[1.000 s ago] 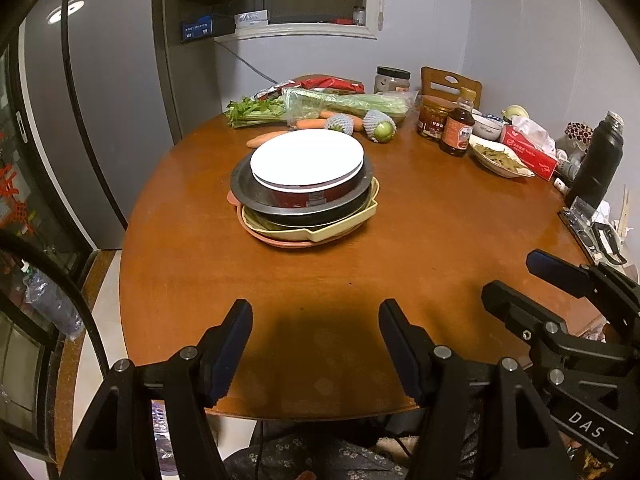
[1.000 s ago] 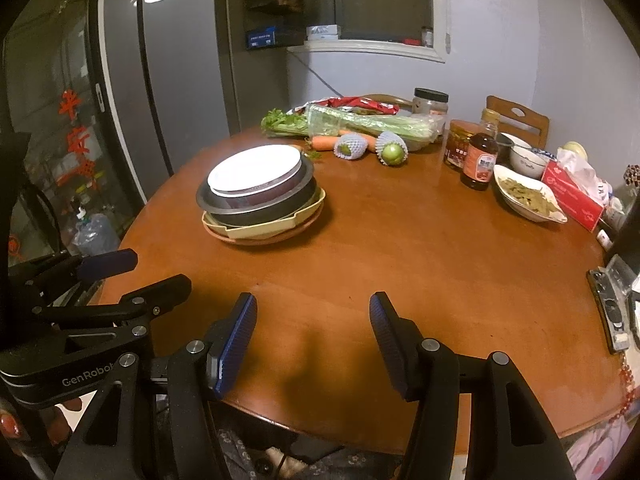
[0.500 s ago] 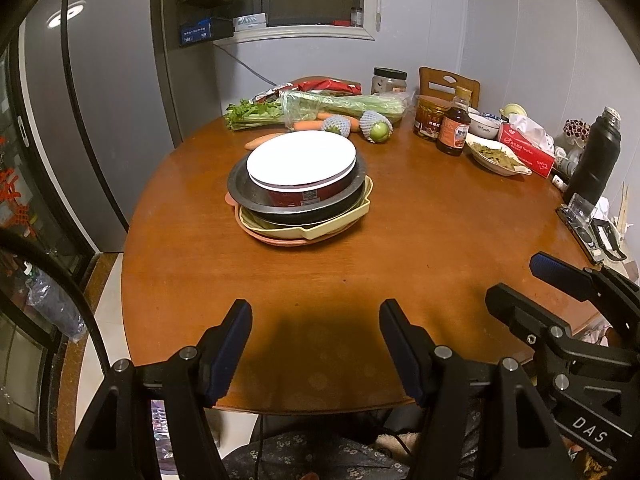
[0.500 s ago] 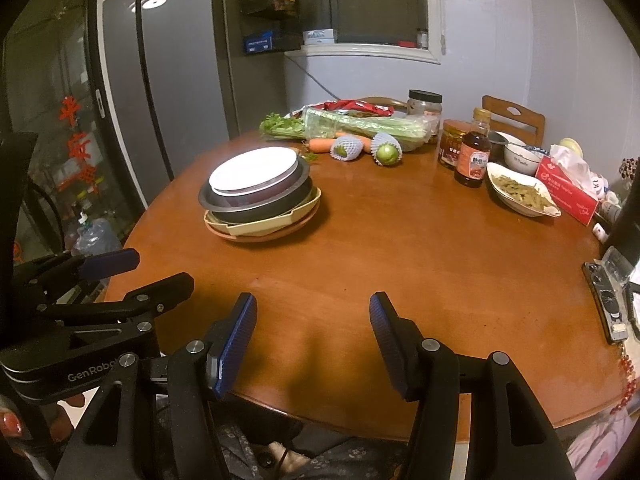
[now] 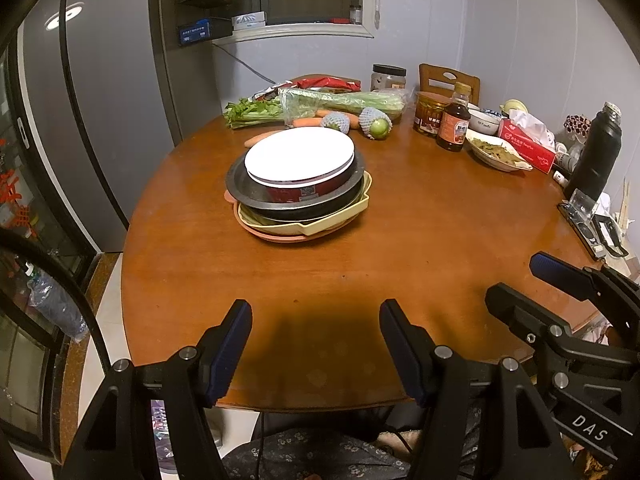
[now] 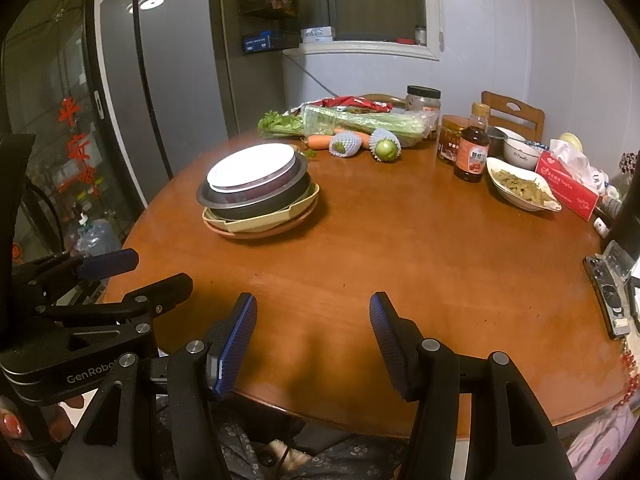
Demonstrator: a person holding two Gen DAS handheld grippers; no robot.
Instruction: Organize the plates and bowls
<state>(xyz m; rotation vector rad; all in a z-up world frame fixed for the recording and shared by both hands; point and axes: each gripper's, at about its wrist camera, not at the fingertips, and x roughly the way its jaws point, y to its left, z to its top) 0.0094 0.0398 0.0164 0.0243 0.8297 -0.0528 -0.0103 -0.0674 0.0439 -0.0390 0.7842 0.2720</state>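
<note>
A: Where are the plates and bowls?

B: They sit in one pile (image 5: 298,192) on the round tabletop (image 5: 400,248). From the left gripper (image 5: 316,344) the pile is at 12 o'clock, well away. From the right gripper (image 6: 312,332) it is at about 11 o'clock.

A: What is in the pile?

B: A white plate (image 5: 300,154) is on top. Under it is a red bowl (image 5: 304,191), then a dark pan (image 5: 240,184), a yellow dish (image 5: 320,224) and a pink plate (image 5: 276,236) at the bottom.

A: Are the jaws holding anything?

B: No. Both sets of jaws are wide apart and hold nothing.

A: How will the white plate feel?

B: Hard and smooth, I think, so it may slip. It could break if it falls. The whole pile looks heavy, so take one thing at a time.

A: Where should I grab?

B: Pinch the plate's rim at the near edge, where it sticks out past the bowl.
</note>
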